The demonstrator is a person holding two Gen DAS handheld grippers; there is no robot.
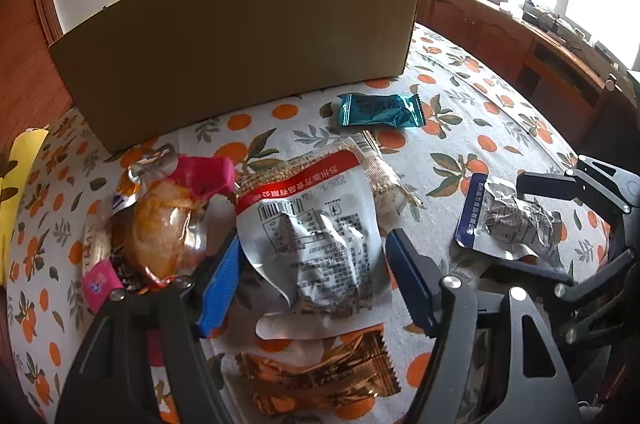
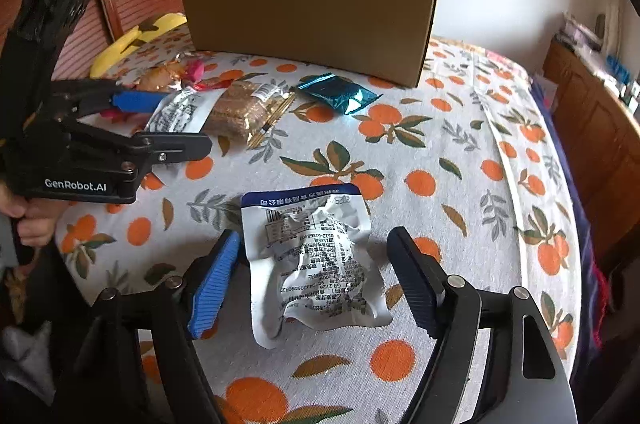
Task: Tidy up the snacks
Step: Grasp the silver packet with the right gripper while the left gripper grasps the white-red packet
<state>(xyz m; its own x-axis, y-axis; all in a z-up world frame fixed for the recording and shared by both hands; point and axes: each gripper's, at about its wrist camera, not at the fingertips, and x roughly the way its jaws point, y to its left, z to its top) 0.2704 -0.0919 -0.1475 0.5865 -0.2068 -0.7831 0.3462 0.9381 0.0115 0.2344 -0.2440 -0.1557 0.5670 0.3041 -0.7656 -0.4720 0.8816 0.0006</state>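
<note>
No snack is seen packed: the cardboard box [image 2: 308, 15] stands far, its inside hidden. Left gripper [image 1: 312, 280], fingers apart, straddles the red-banded pouch [image 1: 316, 236]; right gripper [image 2: 316, 284], likewise apart, straddles the blue-banded pouch [image 2: 316, 260]. Teal packet [image 2: 340, 95] lies near the box. Open cloth is noted right.

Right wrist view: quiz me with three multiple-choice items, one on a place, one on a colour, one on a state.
1. Where does the teal packet lie?
A. in front of the box
B. inside the box
C. between the right gripper's fingers

2. What colour is the band on the pouch at the right gripper?
A. red
B. blue
C. green

3. How is the right gripper?
A. shut on the pouch
B. open around the pouch
C. shut, empty

Answers: A, it rests on the cloth before the box; B, its top edge is blue; B, gaps show beside both fingers.
</note>
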